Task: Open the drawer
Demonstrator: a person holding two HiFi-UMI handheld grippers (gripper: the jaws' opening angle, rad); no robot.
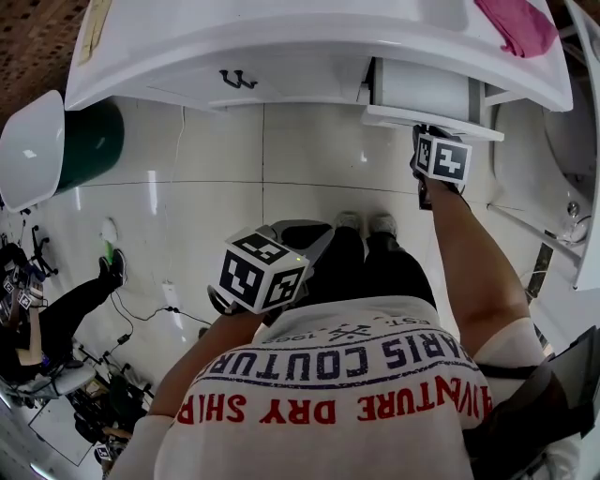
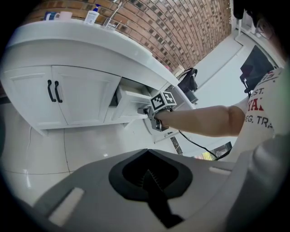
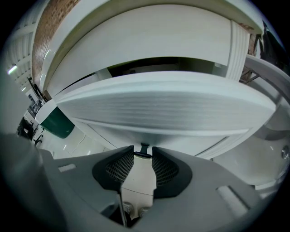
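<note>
A white drawer (image 1: 431, 119) under the white counter stands pulled partly out, and its box shows behind the front panel. My right gripper (image 1: 427, 136) is stretched out to it and shut on the small dark drawer handle (image 3: 144, 148) at the lower edge of the drawer front (image 3: 163, 104). The left gripper view shows the same grip from the side, with the right gripper (image 2: 150, 112) at the drawer (image 2: 129, 102). My left gripper (image 1: 298, 229) hangs shut and empty close to my body, above the tiled floor; its pads (image 2: 146, 177) meet.
Left of the drawer are two cabinet doors with black handles (image 1: 237, 80). A green bin (image 1: 89, 141) stands at the counter's left end. A pink cloth (image 1: 516, 23) lies on the counter. My shoes (image 1: 366, 222) are before the cabinet. Another person (image 1: 56, 319) and cables are at lower left.
</note>
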